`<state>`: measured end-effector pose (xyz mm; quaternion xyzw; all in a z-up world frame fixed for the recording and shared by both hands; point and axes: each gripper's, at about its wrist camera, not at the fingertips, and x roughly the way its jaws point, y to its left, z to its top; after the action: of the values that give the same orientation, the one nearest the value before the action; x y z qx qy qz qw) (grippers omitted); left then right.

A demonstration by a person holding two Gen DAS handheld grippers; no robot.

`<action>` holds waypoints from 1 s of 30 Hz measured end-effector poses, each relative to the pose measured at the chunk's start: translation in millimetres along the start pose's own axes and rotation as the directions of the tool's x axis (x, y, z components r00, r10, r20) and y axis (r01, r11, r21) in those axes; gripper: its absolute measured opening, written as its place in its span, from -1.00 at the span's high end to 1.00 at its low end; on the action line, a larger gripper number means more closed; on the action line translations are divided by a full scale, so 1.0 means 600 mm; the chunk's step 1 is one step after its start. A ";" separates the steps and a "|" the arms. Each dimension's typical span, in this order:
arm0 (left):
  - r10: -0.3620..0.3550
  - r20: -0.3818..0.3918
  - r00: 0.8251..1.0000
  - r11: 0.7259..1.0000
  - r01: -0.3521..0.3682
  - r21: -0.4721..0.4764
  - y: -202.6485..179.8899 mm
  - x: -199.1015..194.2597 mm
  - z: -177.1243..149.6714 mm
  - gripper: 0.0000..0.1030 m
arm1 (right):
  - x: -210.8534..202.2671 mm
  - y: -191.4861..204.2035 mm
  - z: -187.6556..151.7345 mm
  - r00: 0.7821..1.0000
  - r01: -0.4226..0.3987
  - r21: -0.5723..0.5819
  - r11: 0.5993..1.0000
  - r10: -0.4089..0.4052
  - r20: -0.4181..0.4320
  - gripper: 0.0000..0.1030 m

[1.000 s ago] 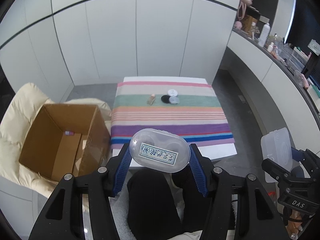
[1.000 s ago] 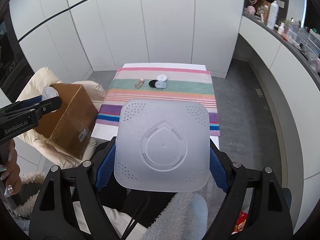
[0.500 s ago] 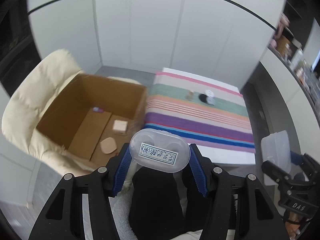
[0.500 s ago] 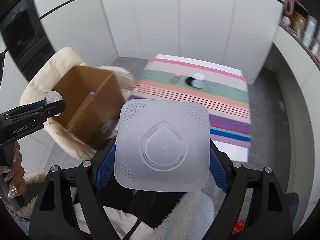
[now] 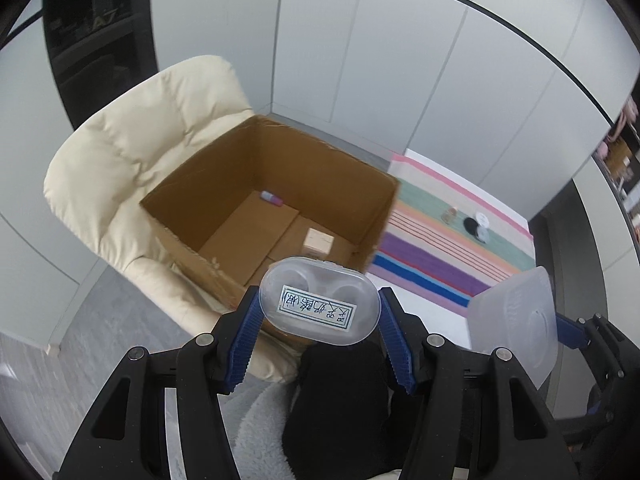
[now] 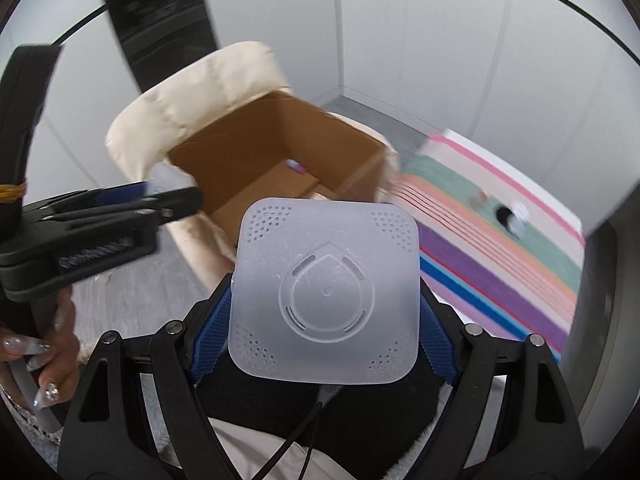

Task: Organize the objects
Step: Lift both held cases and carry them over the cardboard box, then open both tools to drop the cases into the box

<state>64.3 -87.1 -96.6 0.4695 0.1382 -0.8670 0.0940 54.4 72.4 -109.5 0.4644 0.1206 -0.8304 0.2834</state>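
Left claw [image 5: 320, 316] clamps a clear oval case [image 5: 319, 306] with a handwritten label between its blue pads; right claw [image 6: 325, 308] grips a frosted square lid [image 6: 326, 292] by its side edges. Just beyond both claws sits an open cardboard box [image 5: 224, 178] on a cream armchair [image 5: 132, 152], holding a small carton [image 5: 318, 241]. Right of the claws, the striped table [image 5: 432, 258] carries small round items
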 end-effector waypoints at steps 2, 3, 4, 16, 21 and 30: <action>0.009 0.001 1.000 1.000 -0.009 -0.014 0.013 0.005 0.003 -0.14 | 0.007 0.015 0.009 1.000 -0.010 -0.018 1.000 0.010 -0.006 -0.63; 0.012 0.000 1.000 1.000 -0.012 -0.020 0.017 0.009 0.006 -0.14 | 0.014 0.021 0.014 1.000 -0.014 -0.028 1.000 0.013 -0.011 -0.63; 0.013 -0.005 1.000 1.000 -0.013 -0.028 0.023 0.016 0.008 -0.14 | 0.019 0.023 0.019 1.000 -0.015 -0.032 0.999 0.015 -0.015 -0.63; 0.032 -0.048 0.998 0.996 -0.036 -0.077 0.063 0.080 0.058 -0.14 | 0.090 0.021 0.094 0.999 0.006 -0.041 0.999 -0.008 -0.036 -0.63; 0.079 -0.005 0.997 0.993 -0.079 -0.090 0.083 0.094 0.107 -0.14 | 0.137 0.026 0.152 0.999 0.015 -0.073 0.997 -0.017 -0.028 -0.63; 0.142 -0.047 0.989 0.984 -0.146 -0.101 0.114 0.168 0.165 -0.14 | 0.244 0.022 0.226 0.998 0.027 -0.087 0.996 -0.032 -0.053 -0.63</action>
<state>-48.1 -187.5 -140.3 0.4899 0.1506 -0.8400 0.1782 -93.2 -53.8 -158.6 0.4721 0.1708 -0.8157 0.2873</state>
